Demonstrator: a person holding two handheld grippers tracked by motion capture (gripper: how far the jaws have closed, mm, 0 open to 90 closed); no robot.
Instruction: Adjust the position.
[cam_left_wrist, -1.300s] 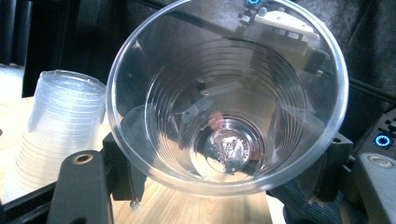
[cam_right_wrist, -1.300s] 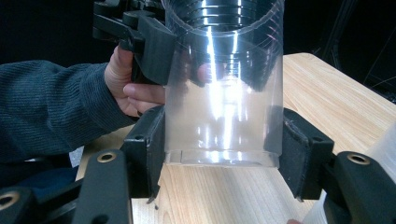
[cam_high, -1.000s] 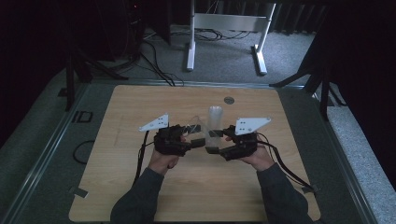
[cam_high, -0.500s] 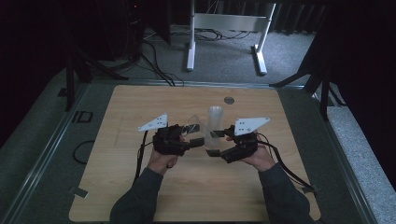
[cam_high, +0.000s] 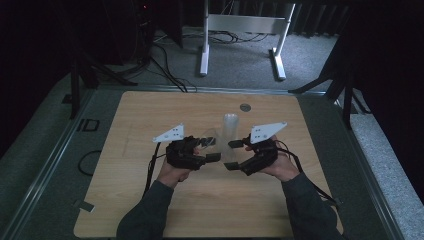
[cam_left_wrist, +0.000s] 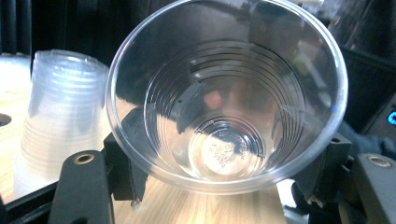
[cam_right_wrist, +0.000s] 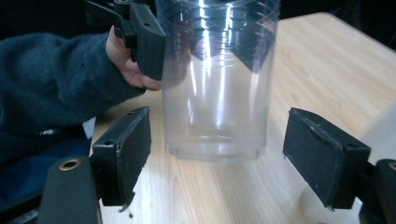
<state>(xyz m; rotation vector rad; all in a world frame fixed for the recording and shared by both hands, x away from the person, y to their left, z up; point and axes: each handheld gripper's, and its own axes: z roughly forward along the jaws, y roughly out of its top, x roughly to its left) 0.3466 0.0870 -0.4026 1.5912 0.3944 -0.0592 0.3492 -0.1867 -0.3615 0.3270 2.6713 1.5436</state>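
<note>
A single clear plastic cup (cam_left_wrist: 224, 93) lies on its side above the wooden table, its mouth facing my left gripper (cam_left_wrist: 224, 172). That gripper is shut on the cup near the rim. In the right gripper view the cup (cam_right_wrist: 217, 93) points its base at my right gripper (cam_right_wrist: 219, 158). Its jaws have just been opening and now stand wide on either side of the base, touching nothing. Seen from above, the left gripper (cam_high: 214, 157) and right gripper (cam_high: 232, 155) face each other across the cup (cam_high: 210, 141). A tall stack of clear cups (cam_high: 230, 132) stands just behind them.
The stack of cups (cam_left_wrist: 60, 116) stands close beside the held cup. A small grey disc (cam_high: 245, 107) lies on the table (cam_high: 150, 210) toward its far edge. A white metal stand (cam_high: 245, 25) and cables sit on the floor beyond the table.
My right gripper's jaws have spread apart and let go of the cup's base. The left gripper still holds the cup, and both hands stay where they were.
</note>
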